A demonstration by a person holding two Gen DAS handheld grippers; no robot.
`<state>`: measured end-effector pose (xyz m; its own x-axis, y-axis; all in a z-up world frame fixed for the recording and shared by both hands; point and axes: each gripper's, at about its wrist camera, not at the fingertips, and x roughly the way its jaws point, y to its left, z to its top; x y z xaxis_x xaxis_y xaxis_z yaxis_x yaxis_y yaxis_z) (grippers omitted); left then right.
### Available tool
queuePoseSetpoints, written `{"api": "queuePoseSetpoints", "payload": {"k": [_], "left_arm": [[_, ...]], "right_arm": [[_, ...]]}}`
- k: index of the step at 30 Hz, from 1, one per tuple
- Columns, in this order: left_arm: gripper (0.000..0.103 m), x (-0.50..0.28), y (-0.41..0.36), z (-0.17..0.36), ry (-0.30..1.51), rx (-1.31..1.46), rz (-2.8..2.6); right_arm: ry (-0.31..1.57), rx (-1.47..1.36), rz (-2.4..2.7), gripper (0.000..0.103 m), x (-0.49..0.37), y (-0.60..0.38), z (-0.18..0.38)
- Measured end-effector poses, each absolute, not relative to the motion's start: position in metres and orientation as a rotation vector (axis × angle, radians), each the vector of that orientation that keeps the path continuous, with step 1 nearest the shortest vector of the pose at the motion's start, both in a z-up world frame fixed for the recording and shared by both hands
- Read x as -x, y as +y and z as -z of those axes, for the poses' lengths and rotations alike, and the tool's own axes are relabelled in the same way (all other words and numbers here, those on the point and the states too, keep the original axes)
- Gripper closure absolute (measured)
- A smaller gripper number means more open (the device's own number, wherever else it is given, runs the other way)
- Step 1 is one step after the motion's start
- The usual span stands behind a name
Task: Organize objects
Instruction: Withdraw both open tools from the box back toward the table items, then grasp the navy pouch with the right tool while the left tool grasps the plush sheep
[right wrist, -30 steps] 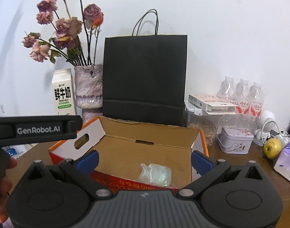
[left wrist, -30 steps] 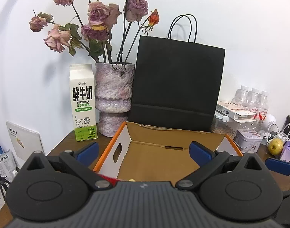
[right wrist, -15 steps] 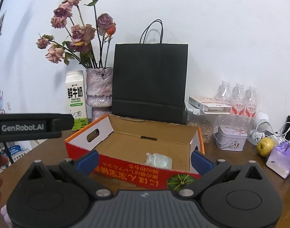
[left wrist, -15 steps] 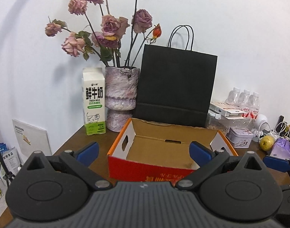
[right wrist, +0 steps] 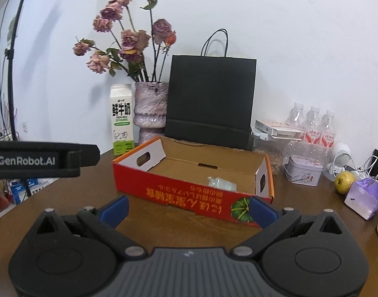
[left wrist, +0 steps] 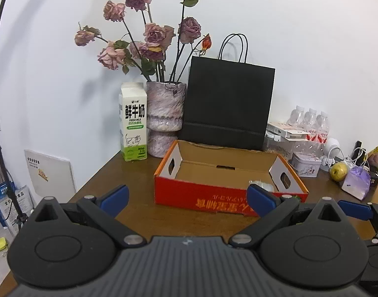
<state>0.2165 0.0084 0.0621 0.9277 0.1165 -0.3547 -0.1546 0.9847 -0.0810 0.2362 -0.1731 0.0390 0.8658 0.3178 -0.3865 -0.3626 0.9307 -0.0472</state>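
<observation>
Left wrist view: dark wooden desk [left wrist: 144, 212] against a white wall, carrying an open red cardboard box [left wrist: 228, 188] with a crumpled clear plastic packet [left wrist: 262, 185] low in its right end; behind it, upright, a milk carton [left wrist: 133, 125], a mottled vase of dried roses [left wrist: 165, 116] and a black paper bag [left wrist: 228, 109]; off to the right, water bottles [left wrist: 310, 123], a small tin [left wrist: 306, 167], a yellow-green fruit [left wrist: 338, 170] and a purple pouch [left wrist: 356, 182]. Left gripper [left wrist: 187, 198] level above the desk's near edge, blue fingers [left wrist: 113, 196] spread wide, holding nothing, short of the box front. Pulled back from a second ago, when framed right over the box interior; box front and printed lettering now fully exposed. Right wrist view: same desk [right wrist: 65, 198], box [right wrist: 194, 185] seen slightly from the right, packet [right wrist: 222, 184] resting on its floor near the right wall; carton [right wrist: 122, 120], vase [right wrist: 150, 110] and bag [right wrist: 210, 101] lined along the wall; bottles [right wrist: 312, 126], tin [right wrist: 304, 169], fruit [right wrist: 345, 182] and pouch [right wrist: 363, 196] at right. Right gripper [right wrist: 189, 208] likewise level and short of the box, fingers [right wrist: 263, 210] wide apart and empty, also drawn back since the earlier frame. Black branded body of the other gripper jutting in at far left.
</observation>
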Motion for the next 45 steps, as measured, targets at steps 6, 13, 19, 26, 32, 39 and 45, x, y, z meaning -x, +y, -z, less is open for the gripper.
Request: {"api": "queuePoseSetpoints", "payload": {"k": [6, 13, 19, 26, 32, 39, 45], "left_arm": [[0.000, -0.190, 0.012, -0.055, 0.370, 0.098, -0.143], [0.000, -0.167, 0.019, -0.038, 0.409, 0.102, -0.143], [0.000, -0.152, 0.026, -0.021, 0.454, 0.117, -0.152], [0.000, -0.132, 0.034, -0.004, 0.489, 0.132, -0.163], [0.000, -0.116, 0.040, 0.008, 0.510, 0.137, -0.169], [0.000, -0.103, 0.045, 0.015, 0.521, 0.155, -0.172], [0.000, -0.093, 0.052, 0.018, 0.521, 0.172, -0.174]], "right_arm": [[0.412, 0.135, -0.366, 0.000, -0.211, -0.176, -0.025], [0.465, 0.150, -0.370, 0.000, -0.187, -0.181, -0.003], [0.510, 0.152, -0.388, 0.000, -0.170, -0.183, 0.012], [0.558, 0.152, -0.415, 0.000, -0.153, -0.184, 0.025], [0.615, 0.133, -0.448, 0.000, -0.141, -0.185, 0.035], [0.652, 0.103, -0.478, 0.009, -0.131, -0.183, 0.042], [0.678, 0.098, -0.497, 0.022, -0.130, -0.175, 0.048]]}}
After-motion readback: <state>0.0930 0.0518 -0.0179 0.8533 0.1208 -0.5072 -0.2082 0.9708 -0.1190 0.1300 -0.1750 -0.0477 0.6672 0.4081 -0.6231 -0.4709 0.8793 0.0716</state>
